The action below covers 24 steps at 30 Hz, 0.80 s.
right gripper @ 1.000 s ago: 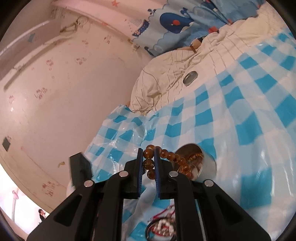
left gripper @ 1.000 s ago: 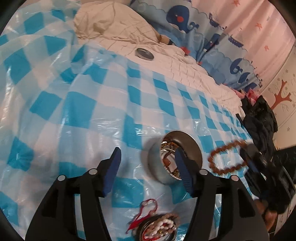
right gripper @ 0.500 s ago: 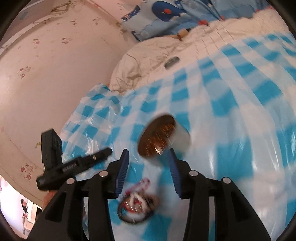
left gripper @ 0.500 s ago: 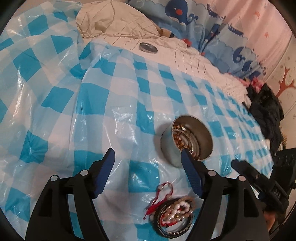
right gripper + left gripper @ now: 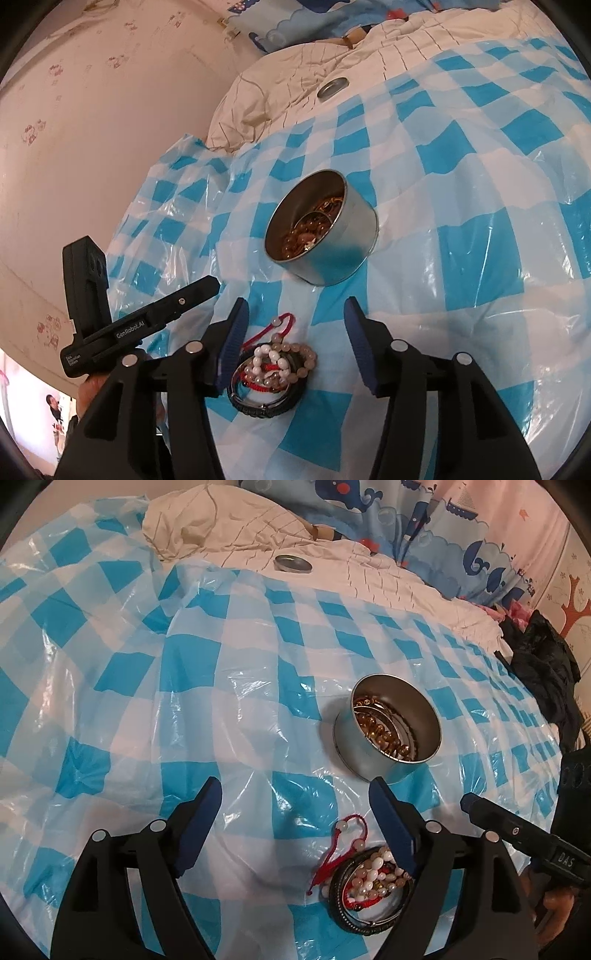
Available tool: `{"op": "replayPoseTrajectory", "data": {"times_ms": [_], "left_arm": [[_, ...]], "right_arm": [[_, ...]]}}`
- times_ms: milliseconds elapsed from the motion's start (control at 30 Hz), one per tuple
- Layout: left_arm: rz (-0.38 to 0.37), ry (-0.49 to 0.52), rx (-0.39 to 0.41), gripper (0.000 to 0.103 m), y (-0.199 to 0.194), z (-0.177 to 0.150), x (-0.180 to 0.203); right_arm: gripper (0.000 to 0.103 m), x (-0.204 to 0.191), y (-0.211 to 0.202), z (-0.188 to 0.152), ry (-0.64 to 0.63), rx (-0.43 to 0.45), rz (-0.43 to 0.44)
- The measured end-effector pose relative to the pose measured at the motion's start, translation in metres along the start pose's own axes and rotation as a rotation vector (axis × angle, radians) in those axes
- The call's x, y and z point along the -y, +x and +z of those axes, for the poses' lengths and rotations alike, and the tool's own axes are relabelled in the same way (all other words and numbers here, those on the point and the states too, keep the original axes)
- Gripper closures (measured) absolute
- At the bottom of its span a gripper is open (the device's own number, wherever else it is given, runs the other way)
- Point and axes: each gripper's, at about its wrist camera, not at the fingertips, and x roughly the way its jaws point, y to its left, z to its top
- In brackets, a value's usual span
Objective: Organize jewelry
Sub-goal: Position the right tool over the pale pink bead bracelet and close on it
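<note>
Right gripper (image 5: 295, 339), lower centre of the right wrist view: jaws opening, nothing pressed between the pads; a pile of bracelets (image 5: 271, 373) lies on the checked plastic sheet (image 5: 480, 258) between and below the fingertips; the round metal tin (image 5: 321, 232), holding amber beads, stands just above, at frame centre. Left gripper (image 5: 295, 805), lower centre of the left wrist view: jaws opening and empty; the tin sits at centre right; 1 lid (image 5: 292, 564) lies at upper centre on the quilt (image 5: 369, 572).
</note>
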Motion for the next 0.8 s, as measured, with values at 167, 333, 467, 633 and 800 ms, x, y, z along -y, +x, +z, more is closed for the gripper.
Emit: {"op": "replayPoseTrajectory", "data": {"times_ms": [167,333,467,633,800], "left_arm": [[0.019,0.025,0.012,0.023,-0.006,-0.002,0.003],[0.046,0.044,0.027,0.022,-0.011,-0.004,0.005],[0.064,0.061,0.034,0.022,-0.014,-0.005,0.008],[0.079,0.088,0.037,0.021,-0.016,-0.009,0.013],[0.084,0.105,0.032,0.020,-0.016,-0.012,0.014]], "right_arm": [[0.050,-0.003,0.003,-0.004,-0.009,-0.017,-0.007],[0.049,-0.005,0.006,-0.010,-0.028,-0.038,-0.020],[0.047,-0.007,0.005,-0.013,-0.045,-0.050,-0.033],[0.045,-0.011,0.001,-0.018,-0.073,-0.055,-0.051],[0.043,-0.019,-0.002,-0.026,-0.129,-0.058,-0.090]]}}
